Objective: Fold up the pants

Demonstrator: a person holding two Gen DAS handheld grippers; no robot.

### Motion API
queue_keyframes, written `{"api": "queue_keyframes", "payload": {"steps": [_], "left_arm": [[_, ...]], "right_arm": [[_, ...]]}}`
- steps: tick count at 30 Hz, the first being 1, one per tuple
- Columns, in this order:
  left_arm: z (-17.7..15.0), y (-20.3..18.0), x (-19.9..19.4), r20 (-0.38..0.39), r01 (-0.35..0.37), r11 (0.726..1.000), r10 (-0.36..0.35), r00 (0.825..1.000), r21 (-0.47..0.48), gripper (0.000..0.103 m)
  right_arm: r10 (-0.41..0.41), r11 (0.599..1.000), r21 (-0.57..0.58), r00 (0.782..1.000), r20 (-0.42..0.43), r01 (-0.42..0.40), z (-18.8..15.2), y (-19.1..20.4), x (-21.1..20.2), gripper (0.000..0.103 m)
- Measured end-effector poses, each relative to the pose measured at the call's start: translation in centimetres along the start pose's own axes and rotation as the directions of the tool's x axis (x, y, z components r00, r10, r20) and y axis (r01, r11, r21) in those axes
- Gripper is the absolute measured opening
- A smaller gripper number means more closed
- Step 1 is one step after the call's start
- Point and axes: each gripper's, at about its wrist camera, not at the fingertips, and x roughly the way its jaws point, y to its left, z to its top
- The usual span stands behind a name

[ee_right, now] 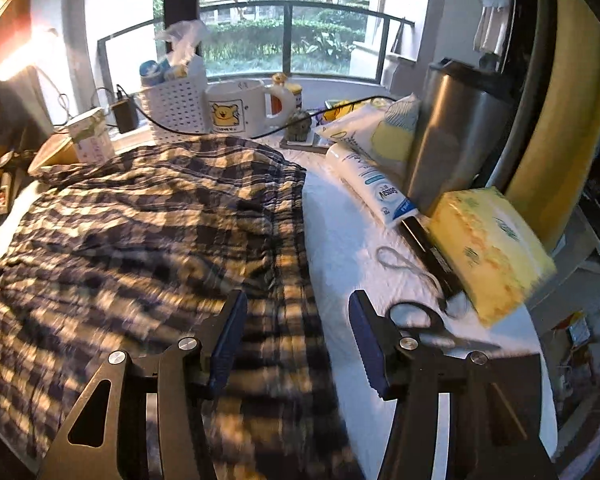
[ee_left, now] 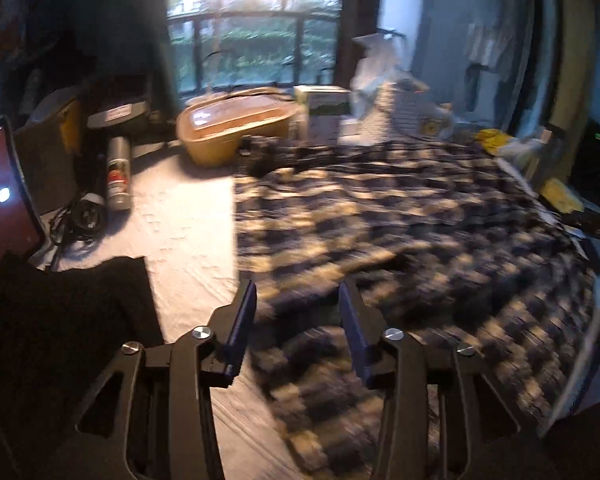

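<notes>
The dark-blue and cream checked pants lie spread over the white table top. My left gripper hovers over the pants' near left edge. It is open, with only blurred fabric below the gap. In the right wrist view the same pants fill the left half, with a stitched edge band running down their right side. My right gripper stands open above that band. Its left finger is over the cloth and its right finger over bare table. Neither gripper's pads press on the cloth.
A dark cloth, a spray can, a tan basin and a lit screen crowd the left side. On the right lie scissors, a yellow tissue pack, a steel tumbler and a white tube. A mug and a basket stand at the back.
</notes>
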Motion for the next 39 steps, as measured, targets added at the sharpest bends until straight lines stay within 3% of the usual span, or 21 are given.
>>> {"api": "queue_keyframes", "payload": {"steps": [5,10,18,25,29,31,32,35,39], "left_arm": [[-2.7,-2.1,-0.5,-0.037,0.041,0.998,-0.039,0.999,0.055,0.043],[-2.5,-1.0,-0.3,-0.047,-0.007,0.998,0.01,0.999,0.066,0.043],[2.2,3.6,3.3,-0.029,-0.02,0.997,0.018,0.999,-0.074,0.043],[6.9,3.7,7.7,-0.016,-0.023,0.999,0.023,1.0,0.027,0.043],[8.9,4.1,12.8,-0.115,-0.069,0.995,0.076,0.99,0.07,0.043],[8.9,4.1,14.2,-0.161,-0.101,0.991,0.114,0.98,0.089,0.037],[8.6,4.1,14.8,-0.176,-0.107,0.989,0.123,0.977,0.098,0.022],[7.9,4.2,15.1,-0.169,-0.103,0.99,0.119,0.978,0.1,0.004],[7.1,4.1,15.0,-0.153,-0.138,0.984,0.153,0.976,0.109,0.0]], "right_arm": [[0.006,1.0,0.008,1.0,0.019,-0.006,-2.2,0.5,-2.5,0.055],[0.028,1.0,0.012,1.0,-0.004,-0.028,-3.7,0.4,-2.1,0.056],[0.064,0.998,-0.016,0.998,0.006,-0.063,0.8,0.3,0.5,0.056],[0.073,0.994,-0.079,0.997,-0.017,-0.074,4.7,1.3,4.4,0.056],[0.068,0.993,-0.099,0.997,-0.039,-0.072,6.5,1.4,7.0,0.056],[0.065,0.992,-0.106,0.996,-0.058,-0.071,7.2,1.4,8.5,0.056],[0.069,0.991,-0.11,0.995,-0.067,-0.076,7.4,1.4,9.0,0.056],[0.077,0.989,-0.118,0.993,-0.092,-0.087,7.3,1.6,10.4,0.056],[0.08,0.99,-0.109,0.991,-0.11,-0.092,6.9,1.4,11.0,0.056]]}}
